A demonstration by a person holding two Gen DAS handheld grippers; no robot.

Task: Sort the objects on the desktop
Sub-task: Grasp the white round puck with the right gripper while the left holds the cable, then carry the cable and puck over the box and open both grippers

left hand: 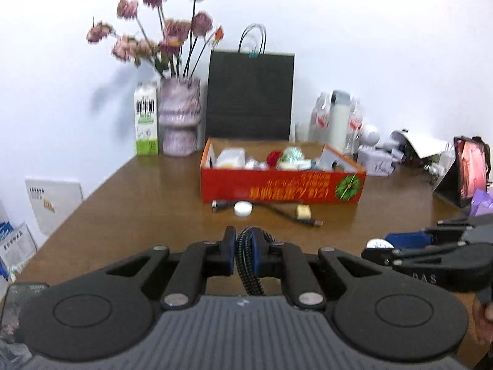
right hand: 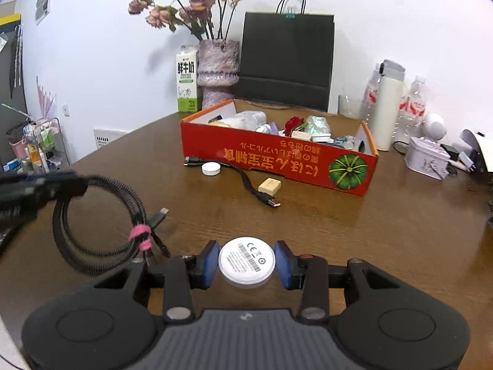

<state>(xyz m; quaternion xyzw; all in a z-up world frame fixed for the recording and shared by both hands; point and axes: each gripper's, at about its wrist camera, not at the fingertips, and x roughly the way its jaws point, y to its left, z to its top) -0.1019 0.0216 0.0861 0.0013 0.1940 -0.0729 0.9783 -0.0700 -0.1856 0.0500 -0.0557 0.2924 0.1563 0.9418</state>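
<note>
The left gripper (left hand: 243,246) is clamped narrowly on a braided black cable (right hand: 101,215), whose coil hangs from the jaws above the brown table (right hand: 385,231) at the near left, bound by a pink tie (right hand: 140,236). The right gripper (right hand: 246,262) holds a round white disc (right hand: 246,260) between its blue pads (right hand: 210,263), label side up, just above the table's near edge.

Farther back, an open red box (right hand: 277,160) with a printed pumpkin holds mixed small items. Just in front of it lie a short black USB cable (right hand: 243,178), a smaller white puck (right hand: 211,168) touching that cable, and a small cream block (right hand: 269,186) beside the cable's plug end.

Behind the box, against the wall, stand a milk carton (right hand: 186,78), a vase of dried flowers (right hand: 217,71) and a black paper bag (right hand: 286,61). Bottles (right hand: 386,101) stand at the far right.
</note>
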